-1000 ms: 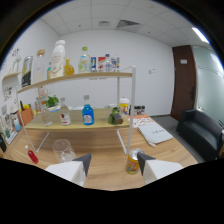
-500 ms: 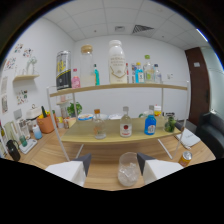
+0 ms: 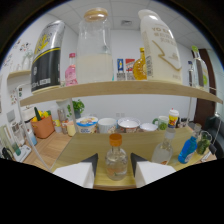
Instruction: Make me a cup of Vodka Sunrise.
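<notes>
The gripper (image 3: 114,169) swung in close to the shelf (image 3: 120,89), and a small orange-capped bottle (image 3: 116,159) now stood between its spread fingers, ungripped. That looked like lining up a first ingredient, nothing yet poured.

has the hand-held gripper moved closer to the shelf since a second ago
Yes. The hand-held gripper has moved toward the wooden shelf, which now looms much nearer, and a small orange-capped bottle stands between its open fingers.

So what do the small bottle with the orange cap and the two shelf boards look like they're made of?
The small clear bottle with the orange cap, standing between the open claw fingers, looks like glass or clear plastic: see-through, glossy. Cap seems plastic. The pale upper shelf board and lower shelf board look like matte light wood or laminate.
</notes>
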`<state>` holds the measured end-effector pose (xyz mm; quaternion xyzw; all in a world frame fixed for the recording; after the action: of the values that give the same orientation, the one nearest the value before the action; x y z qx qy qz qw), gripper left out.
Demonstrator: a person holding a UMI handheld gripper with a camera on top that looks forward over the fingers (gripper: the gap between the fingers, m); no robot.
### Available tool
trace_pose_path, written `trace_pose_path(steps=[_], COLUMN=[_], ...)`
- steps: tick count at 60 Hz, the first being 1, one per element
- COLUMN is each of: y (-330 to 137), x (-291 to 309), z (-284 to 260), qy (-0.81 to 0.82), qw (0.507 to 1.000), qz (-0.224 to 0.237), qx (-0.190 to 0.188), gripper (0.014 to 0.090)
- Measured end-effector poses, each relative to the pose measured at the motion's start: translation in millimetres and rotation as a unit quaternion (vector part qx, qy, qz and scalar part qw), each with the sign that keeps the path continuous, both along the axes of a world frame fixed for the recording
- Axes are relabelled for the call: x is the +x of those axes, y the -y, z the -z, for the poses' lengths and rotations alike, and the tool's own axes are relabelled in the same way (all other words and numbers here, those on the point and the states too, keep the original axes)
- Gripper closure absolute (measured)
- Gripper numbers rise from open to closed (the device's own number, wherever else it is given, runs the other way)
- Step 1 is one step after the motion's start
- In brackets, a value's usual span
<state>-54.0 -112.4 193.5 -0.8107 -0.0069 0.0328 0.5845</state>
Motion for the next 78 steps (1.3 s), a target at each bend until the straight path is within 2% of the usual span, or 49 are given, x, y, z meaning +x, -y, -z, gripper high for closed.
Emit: trace_pose_path(steps=[6, 25, 38, 44, 49, 61, 78], y=[-7.8, 3.7, 46.5, 67.7, 80.3, 95.8, 85.4], x=[4.9, 2.9, -5.6, -8.1, -8.1, -5.8, -2.1], z=[6.7, -8.9, -59.2, -62.3, -47.0, 28.1, 132.1], qy=[0.017, 0.033, 0.005, -0.007, -0.009, -0.026, -0.01], qw=[1.0, 0.999, 0.999, 0.999, 0.999, 0.999, 0.997], qz=[0.016, 0.002, -0.008, -0.009, -0.003, 0.018, 0.042], qx=[-0.005, 0.003, 0.043, 0.048, 0.041, -0.003, -0.07], gripper=[0.0674, 0.0693, 0.0691, 0.0691, 0.0693, 0.0694, 0.0693])
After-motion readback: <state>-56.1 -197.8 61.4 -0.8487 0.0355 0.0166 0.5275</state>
